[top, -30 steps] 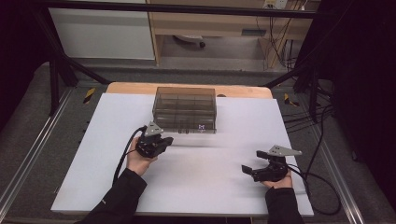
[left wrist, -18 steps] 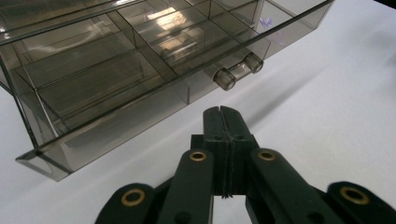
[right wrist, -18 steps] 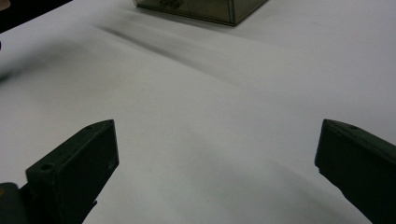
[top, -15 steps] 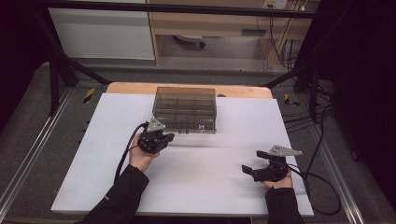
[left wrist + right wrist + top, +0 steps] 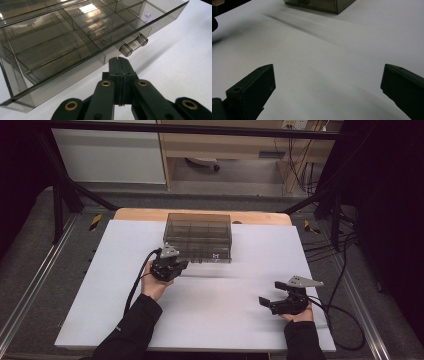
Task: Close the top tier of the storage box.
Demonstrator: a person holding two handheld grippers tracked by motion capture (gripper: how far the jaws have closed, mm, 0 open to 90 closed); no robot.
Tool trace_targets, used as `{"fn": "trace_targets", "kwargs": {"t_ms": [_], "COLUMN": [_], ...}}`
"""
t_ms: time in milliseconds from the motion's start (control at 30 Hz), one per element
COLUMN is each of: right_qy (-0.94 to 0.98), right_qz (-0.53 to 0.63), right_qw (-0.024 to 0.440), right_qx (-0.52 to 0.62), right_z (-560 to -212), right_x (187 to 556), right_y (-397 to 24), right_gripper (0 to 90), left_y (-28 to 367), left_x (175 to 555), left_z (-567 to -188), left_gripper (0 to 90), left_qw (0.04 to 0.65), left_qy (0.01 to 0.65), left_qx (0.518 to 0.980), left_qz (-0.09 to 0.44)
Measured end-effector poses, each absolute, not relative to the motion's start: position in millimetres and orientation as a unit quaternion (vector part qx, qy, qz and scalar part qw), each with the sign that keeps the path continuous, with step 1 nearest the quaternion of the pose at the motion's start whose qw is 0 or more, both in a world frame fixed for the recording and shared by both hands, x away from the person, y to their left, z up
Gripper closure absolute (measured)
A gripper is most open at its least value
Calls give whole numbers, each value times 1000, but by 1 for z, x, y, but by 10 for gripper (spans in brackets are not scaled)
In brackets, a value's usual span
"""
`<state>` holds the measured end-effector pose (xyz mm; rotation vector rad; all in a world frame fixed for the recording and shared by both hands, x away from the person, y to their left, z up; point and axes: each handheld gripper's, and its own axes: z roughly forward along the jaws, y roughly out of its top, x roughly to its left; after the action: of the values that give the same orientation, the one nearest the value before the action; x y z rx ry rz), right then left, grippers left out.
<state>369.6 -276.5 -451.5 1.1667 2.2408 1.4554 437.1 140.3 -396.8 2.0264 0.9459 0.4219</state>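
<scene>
Box — a smoky, see-through organiser with a grid of compartments — sits toward the far middle of the white table, its long front facing the person. In the left gripper view its lid looks shut over the dividers, and a small clear cylindrical knob sticks out from the front wall.

At the left of the high view, the left gripper is held just off the box's near left corner, a hand behind it and a black cable trailing back along the sleeve. Its jaws are pressed together with nothing between them; in its own view their tips point at the front wall just beside and below the knob, and I cannot tell whether they touch it.

Farther right and nearer the person, well apart from the box, the right gripper hovers low over bare table — jaws spread wide, holding nothing. In its view the box's corner shows at the top edge.
</scene>
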Motion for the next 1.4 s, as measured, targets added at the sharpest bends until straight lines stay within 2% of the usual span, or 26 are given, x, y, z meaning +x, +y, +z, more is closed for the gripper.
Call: {"fn": "trace_targets", "kwargs": {"t_ms": [1400], "right_qy": [764], "right_qz": [496], "right_qw": [113], "right_qx": [397], "right_z": [-452], "right_x": [370], "right_y": [-276], "right_gripper": [2], "left_y": [137], "left_x": [447], "left_z": [-398], "left_gripper": [899], "left_qw": [432], "left_qy": [364], "left_qx": [804], "left_qz": [185]}}
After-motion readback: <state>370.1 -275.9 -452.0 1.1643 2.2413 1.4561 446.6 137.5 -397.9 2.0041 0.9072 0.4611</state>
